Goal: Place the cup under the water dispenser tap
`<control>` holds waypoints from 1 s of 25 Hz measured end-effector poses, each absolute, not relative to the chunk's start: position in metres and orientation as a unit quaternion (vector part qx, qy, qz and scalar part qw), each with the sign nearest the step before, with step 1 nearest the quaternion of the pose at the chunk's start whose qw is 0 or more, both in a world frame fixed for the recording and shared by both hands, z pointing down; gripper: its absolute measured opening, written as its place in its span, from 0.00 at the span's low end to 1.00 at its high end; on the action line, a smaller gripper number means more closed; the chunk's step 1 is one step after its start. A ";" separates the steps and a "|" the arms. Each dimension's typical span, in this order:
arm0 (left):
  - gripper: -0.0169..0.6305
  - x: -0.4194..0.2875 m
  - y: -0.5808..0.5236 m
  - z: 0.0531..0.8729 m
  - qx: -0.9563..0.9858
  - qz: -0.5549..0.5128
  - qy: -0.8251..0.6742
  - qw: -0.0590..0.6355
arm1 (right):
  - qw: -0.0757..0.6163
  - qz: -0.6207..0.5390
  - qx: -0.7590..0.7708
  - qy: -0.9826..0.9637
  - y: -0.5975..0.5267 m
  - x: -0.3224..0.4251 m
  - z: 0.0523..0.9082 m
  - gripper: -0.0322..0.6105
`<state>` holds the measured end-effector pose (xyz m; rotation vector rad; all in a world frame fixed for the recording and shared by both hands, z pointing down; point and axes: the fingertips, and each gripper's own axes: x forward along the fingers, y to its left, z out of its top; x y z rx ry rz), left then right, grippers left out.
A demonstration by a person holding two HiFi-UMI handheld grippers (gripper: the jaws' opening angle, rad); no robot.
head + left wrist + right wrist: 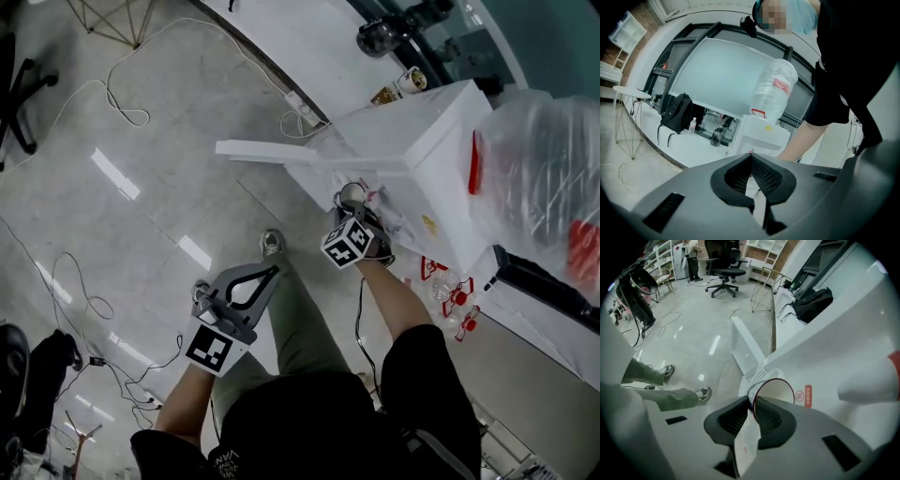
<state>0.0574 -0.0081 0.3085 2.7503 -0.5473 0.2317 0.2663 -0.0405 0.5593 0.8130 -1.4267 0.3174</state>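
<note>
- One paper cup [780, 390] with a dark red rim is held by the right gripper [752, 403]. The jaws are pinched narrow on a single wall of it, and the open mouth shows just past the tips, slightly to their right.
- It looks empty, so I judge it very light, with thin, soft walls that crease or fold under a hard squeeze.
- The rim is the sensible hold, because the rolled lip stiffens the wall there. Light pressure should be enough.
- The right arm reaches forward and down, with its gripper close against the front of the white water dispenser [843, 329]. I cannot make out the tap.
- The left gripper [751, 158] has its jaws together on nothing. It hangs low beside the person's leg, well back from the cup.
</note>
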 end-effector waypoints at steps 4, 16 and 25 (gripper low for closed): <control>0.05 0.059 -0.018 0.307 0.964 0.084 -0.195 0.160 | 0.682 0.124 0.345 -0.632 -0.042 0.265 0.565 0.16; 0.05 0.047 -0.007 0.286 0.970 0.091 -0.175 0.146 | 0.655 0.137 0.408 -0.621 -0.042 0.260 0.538 0.17; 0.06 0.039 0.018 0.240 0.979 0.083 -0.146 0.117 | 0.598 0.137 0.493 -0.616 -0.037 0.257 0.468 0.16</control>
